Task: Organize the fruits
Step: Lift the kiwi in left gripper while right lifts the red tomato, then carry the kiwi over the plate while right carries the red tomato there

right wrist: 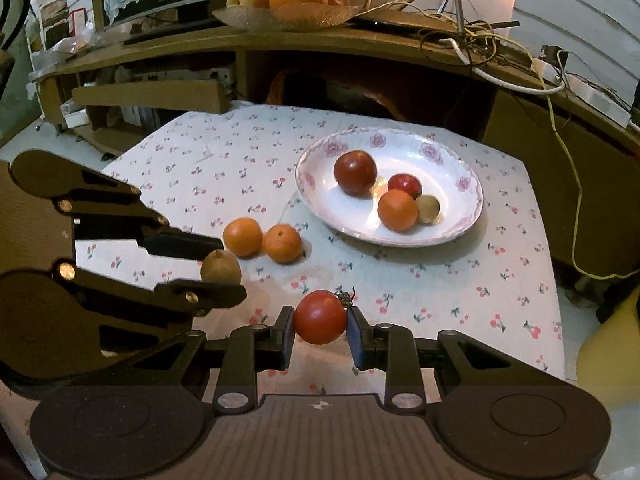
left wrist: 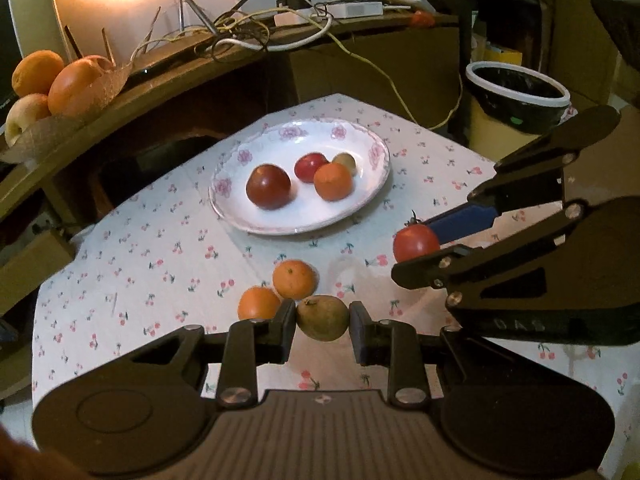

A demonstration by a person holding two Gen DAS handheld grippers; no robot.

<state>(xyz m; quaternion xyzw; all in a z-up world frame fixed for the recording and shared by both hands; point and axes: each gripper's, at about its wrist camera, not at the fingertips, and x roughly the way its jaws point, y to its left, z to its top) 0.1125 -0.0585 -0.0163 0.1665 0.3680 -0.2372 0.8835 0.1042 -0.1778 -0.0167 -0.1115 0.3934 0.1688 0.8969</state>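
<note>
My left gripper (left wrist: 322, 318) is shut on a brown-green kiwi-like fruit (left wrist: 322, 317), held just above the cloth; it also shows in the right wrist view (right wrist: 221, 266). My right gripper (right wrist: 321, 318) is shut on a red tomato (right wrist: 320, 317), which also shows in the left wrist view (left wrist: 416, 243). Two oranges (left wrist: 294, 279) (left wrist: 259, 303) lie on the cloth beside the left gripper. A white floral plate (left wrist: 256, 220) (right wrist: 460, 168) holds a dark red fruit (left wrist: 268, 186), a small red fruit (left wrist: 310, 166), an orange (left wrist: 333, 181) and a small brown fruit (left wrist: 346, 161).
The table has a cherry-print cloth (left wrist: 160, 264). Behind it stands a wooden shelf (left wrist: 168, 80) with a fruit bowl (right wrist: 288, 14) and tangled cables (left wrist: 248, 28). A lined bin (left wrist: 516, 96) stands at the far right of the table.
</note>
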